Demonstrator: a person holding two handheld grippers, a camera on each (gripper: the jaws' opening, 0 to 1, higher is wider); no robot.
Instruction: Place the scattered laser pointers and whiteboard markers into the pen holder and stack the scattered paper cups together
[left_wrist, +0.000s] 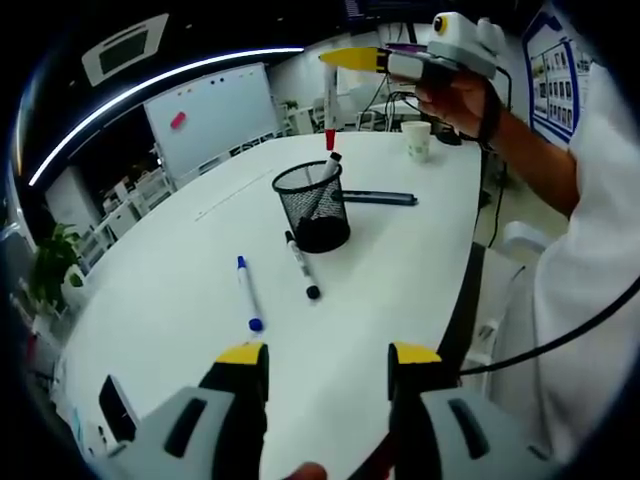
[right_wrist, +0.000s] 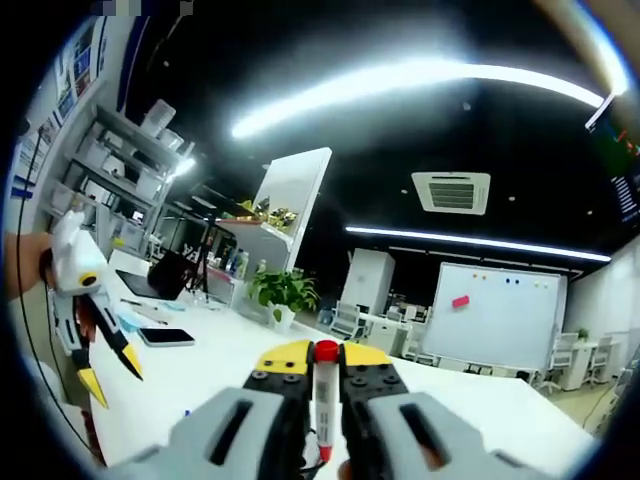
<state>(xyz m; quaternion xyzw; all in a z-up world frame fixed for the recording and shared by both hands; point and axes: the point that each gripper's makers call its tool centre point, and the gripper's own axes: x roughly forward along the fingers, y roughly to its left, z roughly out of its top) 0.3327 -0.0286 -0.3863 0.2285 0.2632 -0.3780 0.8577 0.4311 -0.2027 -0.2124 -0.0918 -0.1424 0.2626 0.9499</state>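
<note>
Left gripper view: yellow-tipped left gripper (left_wrist: 328, 357) low over the near edge of the white table (left_wrist: 160, 290), jaws spread apart, nothing between them. Black mesh pen holder (left_wrist: 314, 207) standing mid-table, one dark marker (left_wrist: 328, 166) already leaning inside. Blue-capped marker (left_wrist: 249, 293) and black marker (left_wrist: 301, 265) lying loose between holder and near edge, side by side but apart. Dark laser pointer (left_wrist: 380, 198) flat just beyond the holder. Paper cup (left_wrist: 417, 140) upright near the far edge. Right gripper (left_wrist: 352, 59) raised high above the holder, carrying a red-capped marker (left_wrist: 330, 105) hanging nearly vertical, red cap downward, right over the holder's mouth.

Right gripper view: right gripper (right_wrist: 325, 354) with jaws clamped on the red-capped marker (right_wrist: 324, 395), red end poking out past the yellow tips.

Judged step: dropping this marker into the holder. Best done by lowering straight down, keeping it upright, centring over the rim, steering clear of the leaning marker, and releasing only once the lower end is inside the mesh, lest it bounce off the rim or tip the light holder.
</note>
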